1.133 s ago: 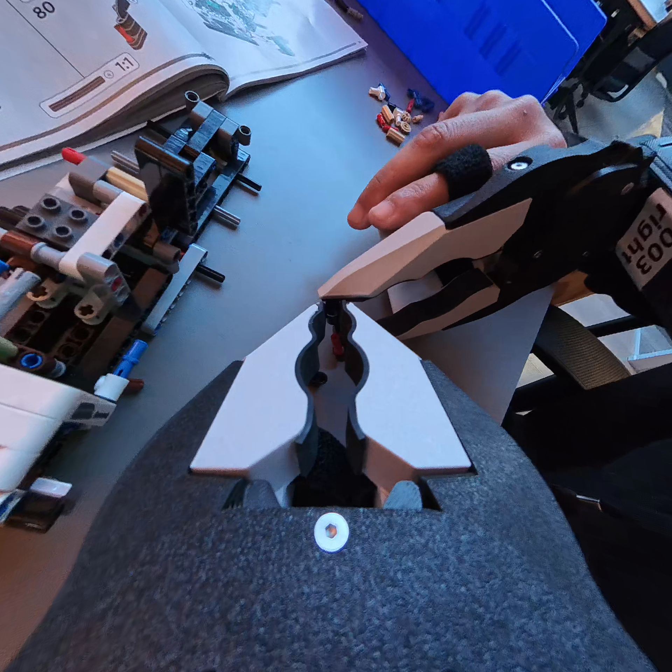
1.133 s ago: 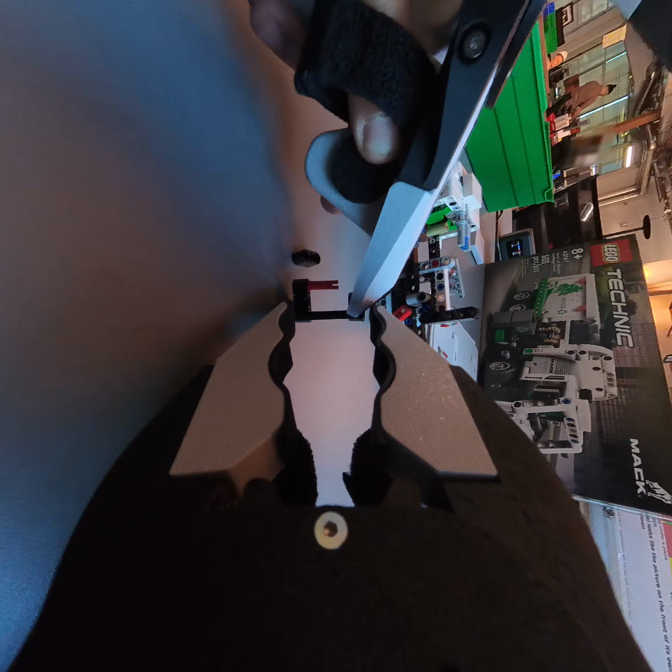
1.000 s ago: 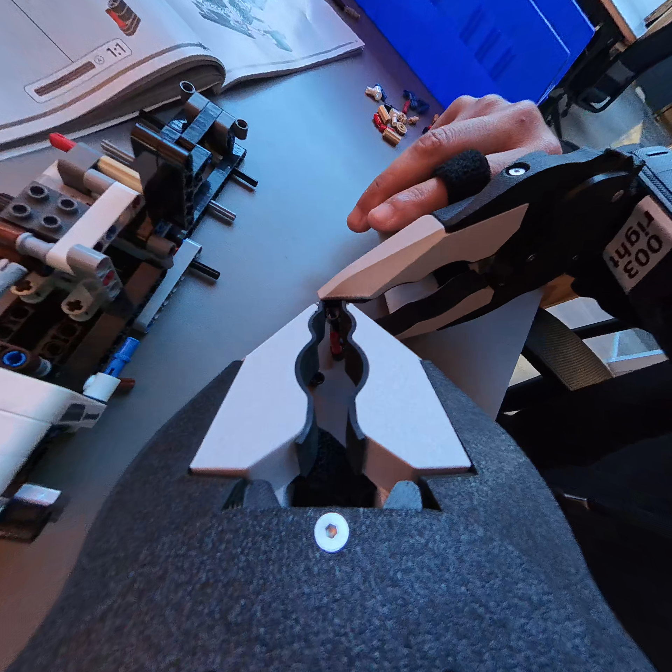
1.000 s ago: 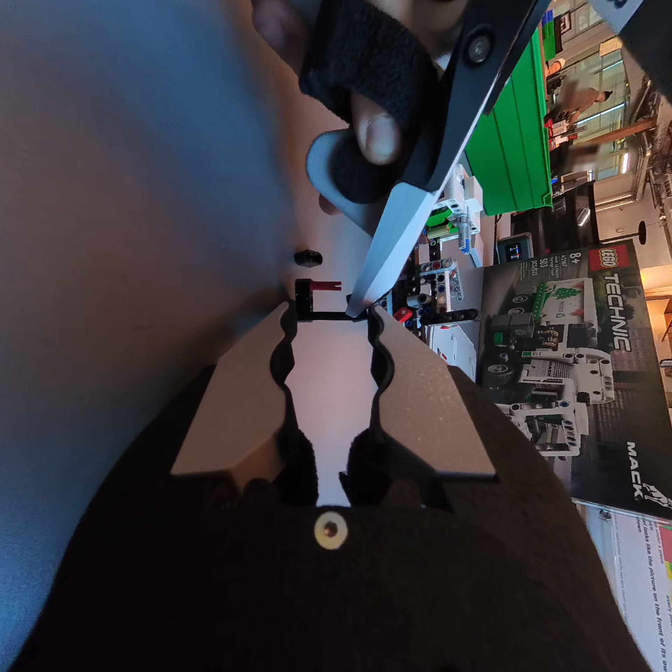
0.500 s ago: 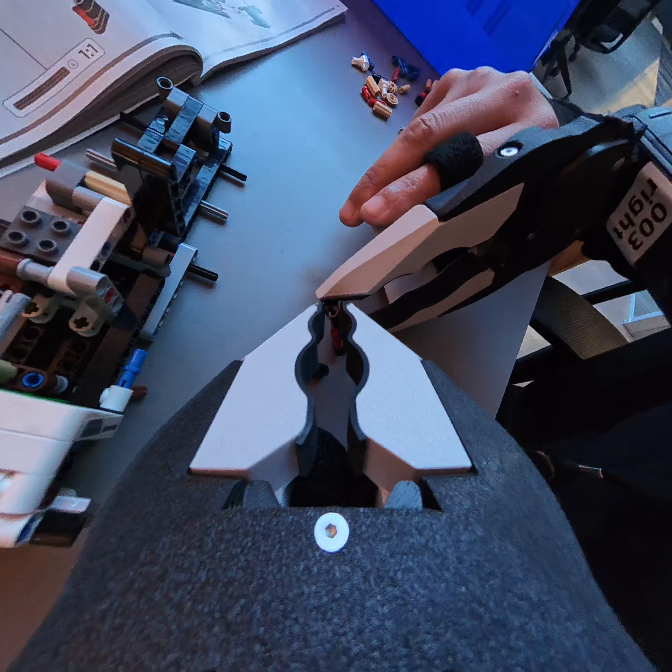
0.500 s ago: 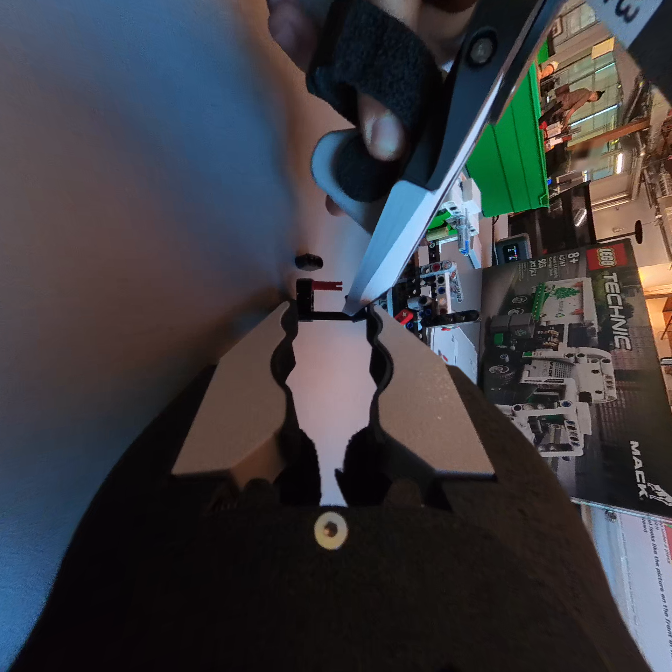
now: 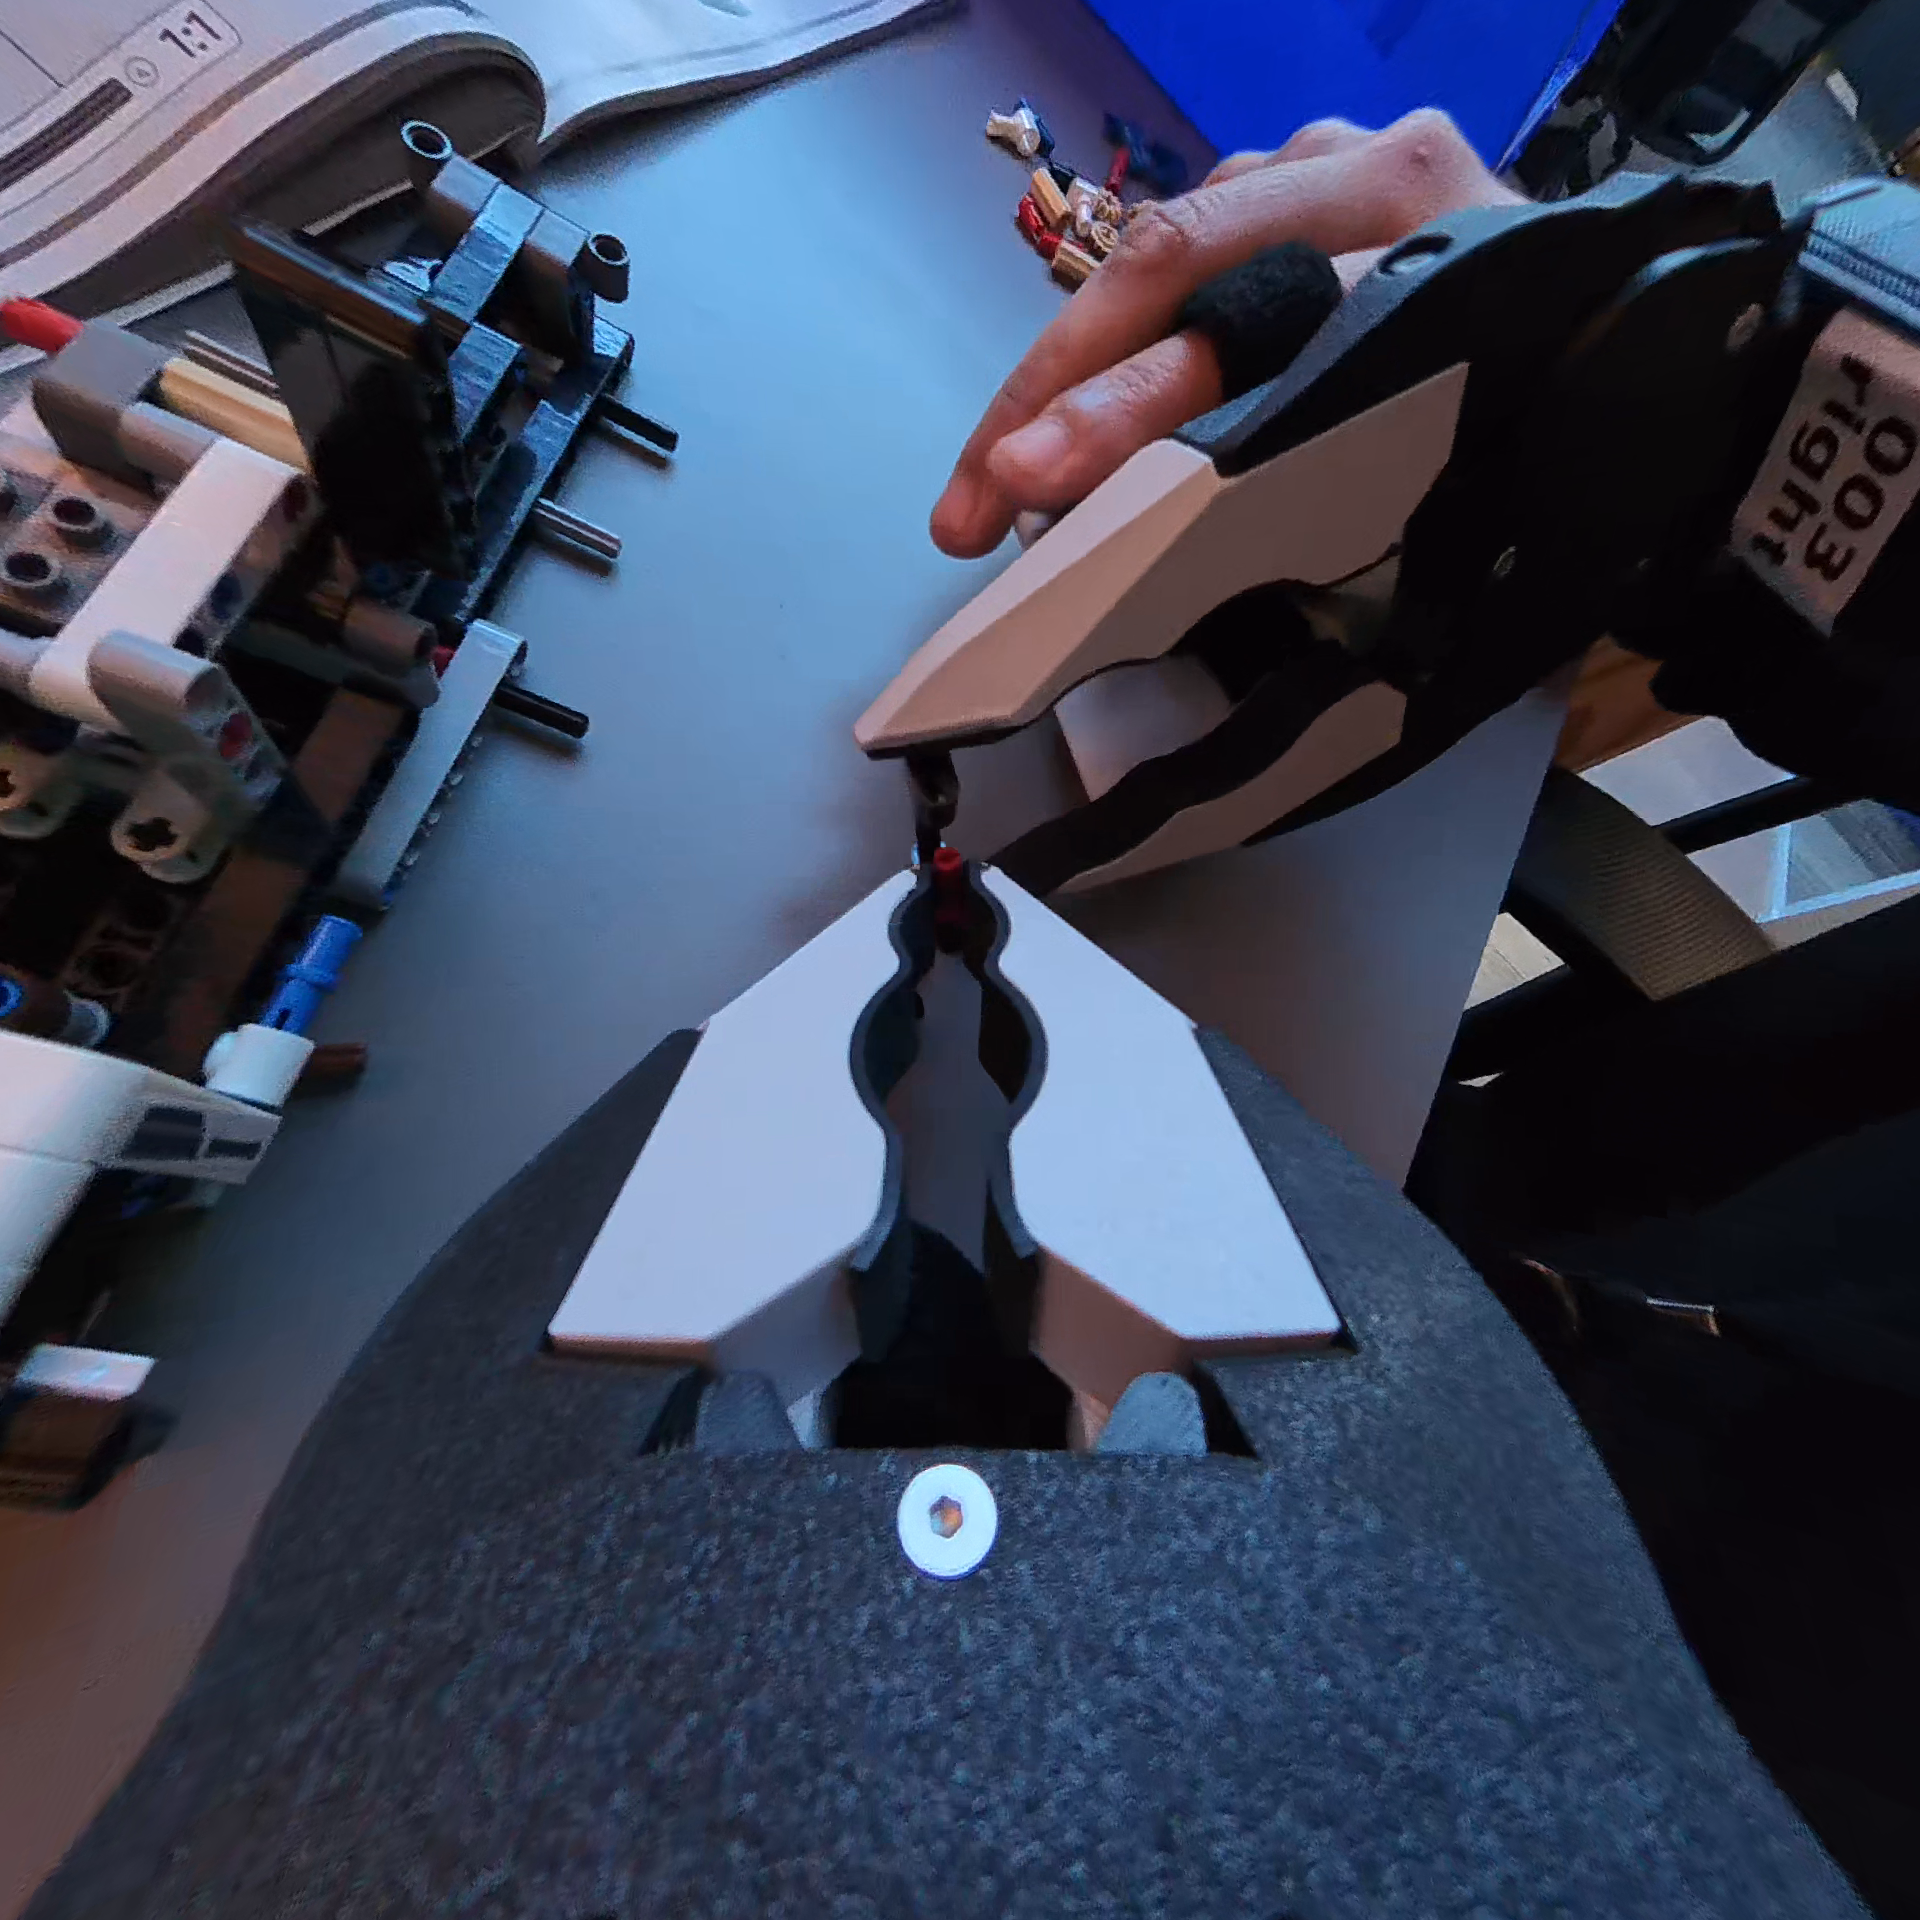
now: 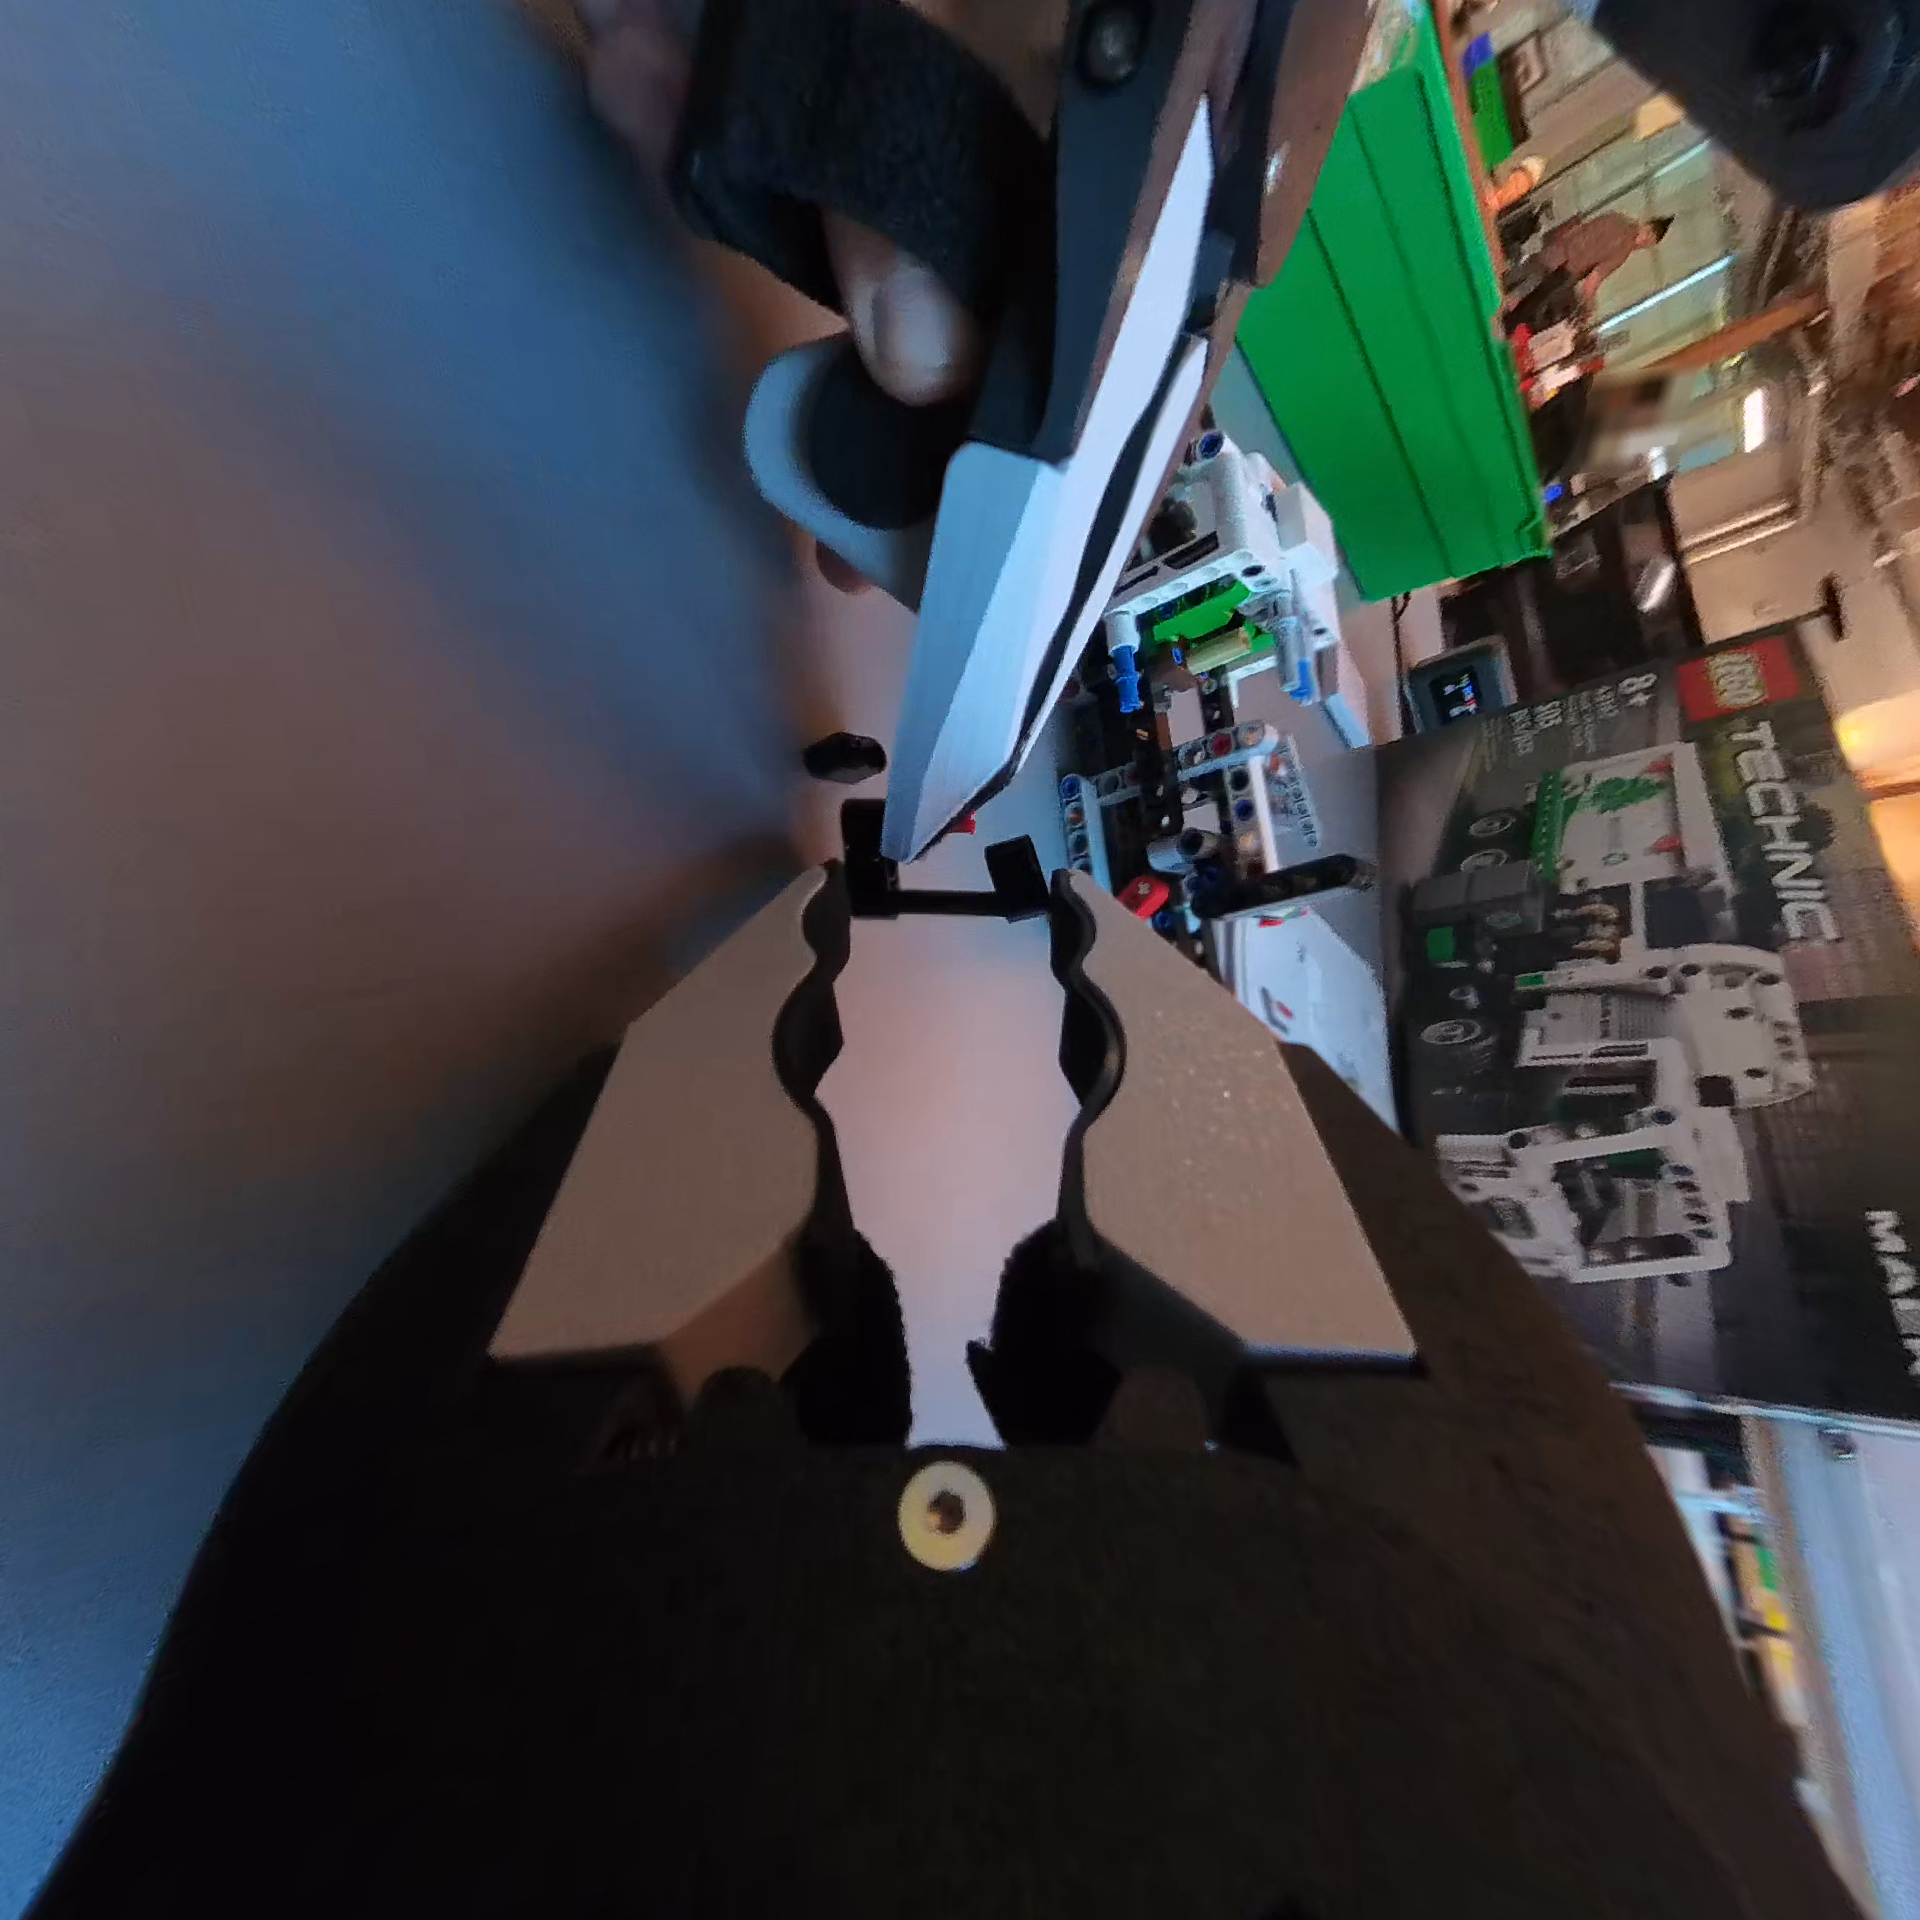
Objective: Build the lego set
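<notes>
My right gripper (image 8: 940,902) is shut on a thin black axle piece (image 8: 940,902) with a black connector at each end, held crosswise between its tips. A short red pin (image 8: 964,824) sticks out of the left connector. My left gripper (image 7: 945,883) is shut on that red pin (image 7: 945,896). In the right wrist view the left gripper (image 8: 912,840) comes down from above onto the connector. In the left wrist view the right gripper (image 7: 930,800) reaches in from the right with the black piece (image 7: 932,790).
The part-built truck model (image 7: 187,623) stands at the left, with an open instruction booklet (image 7: 312,73) behind it. Loose small pieces (image 7: 1070,208) lie near a blue bin (image 7: 1351,62). A small black piece (image 8: 844,755) lies on the table. The set's box (image 8: 1662,987) and a green bin (image 8: 1382,312) are beyond. The tips of both grippers are at nearly the same place.
My left gripper's tip has moved from the right end of the black piece to the left connector and now closes on the red pin. My right gripper still holds the black piece.
</notes>
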